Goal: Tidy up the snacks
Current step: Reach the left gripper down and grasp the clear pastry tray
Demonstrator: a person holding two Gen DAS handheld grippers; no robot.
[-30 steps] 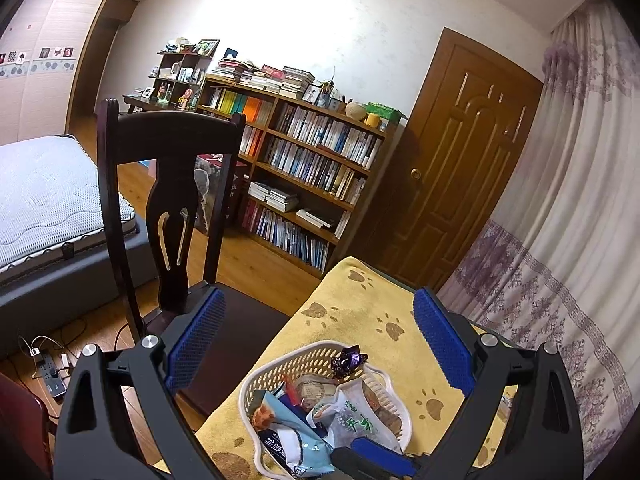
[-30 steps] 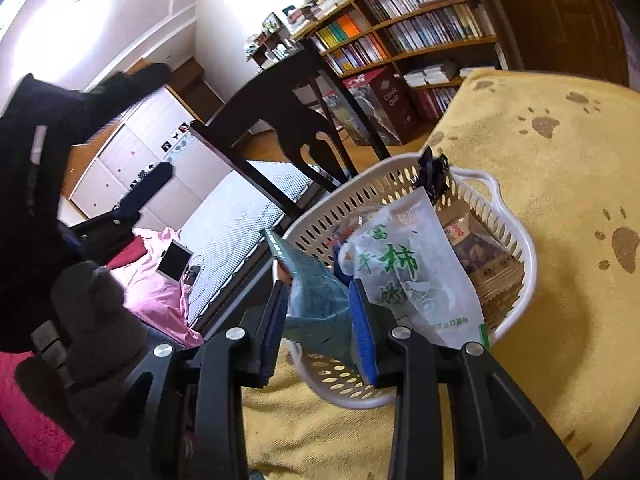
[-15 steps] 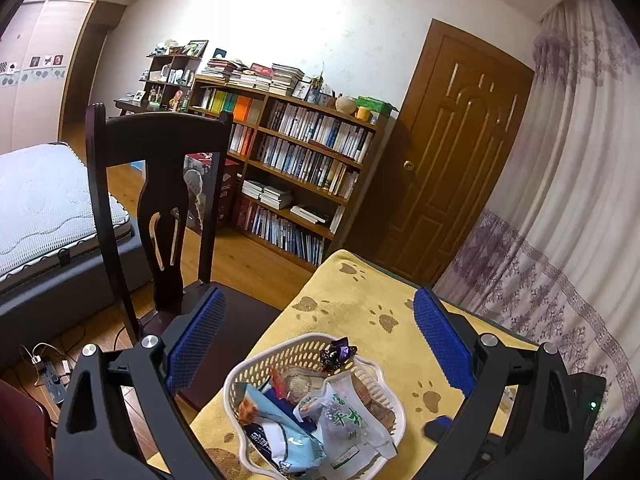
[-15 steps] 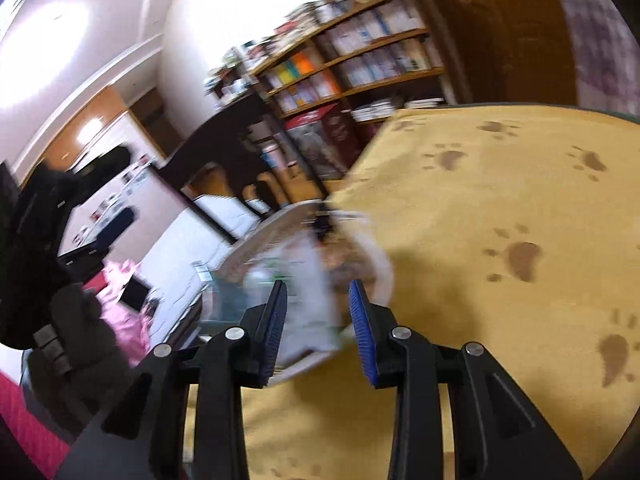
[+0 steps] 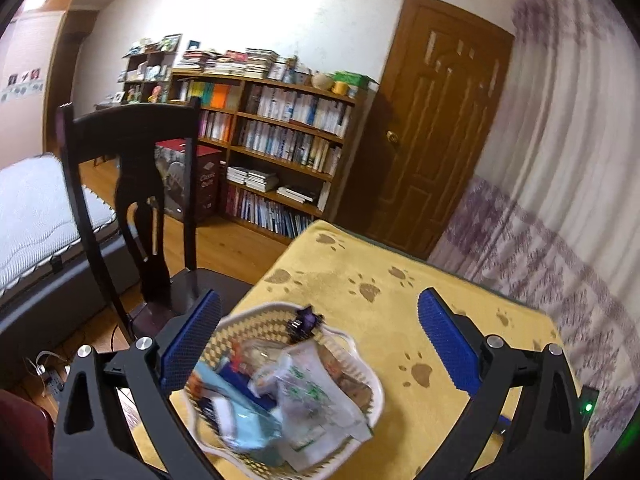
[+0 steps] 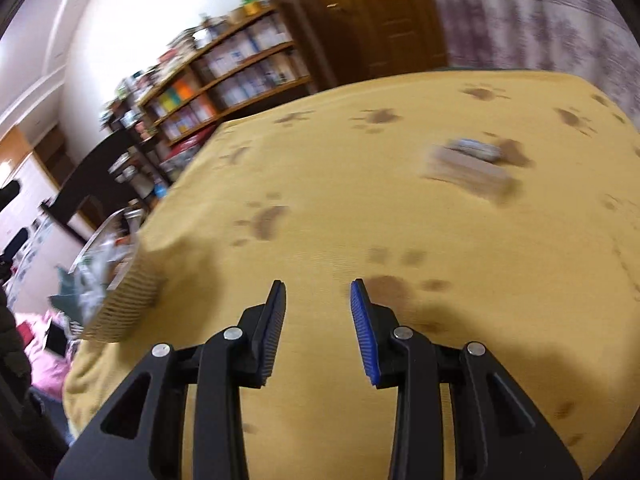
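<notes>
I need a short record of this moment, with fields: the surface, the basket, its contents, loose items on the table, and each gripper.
surface: yellow paw-print cloth on the table
basket: white basket at the table's edge, near the dark chair
contents: several snack packets, among them a white-green bag
loose items: a blurred packet lying apart on the cloth
left gripper: open wide, empty, basket seen between its fingers
right gripper: open, empty, over bare cloth
</notes>
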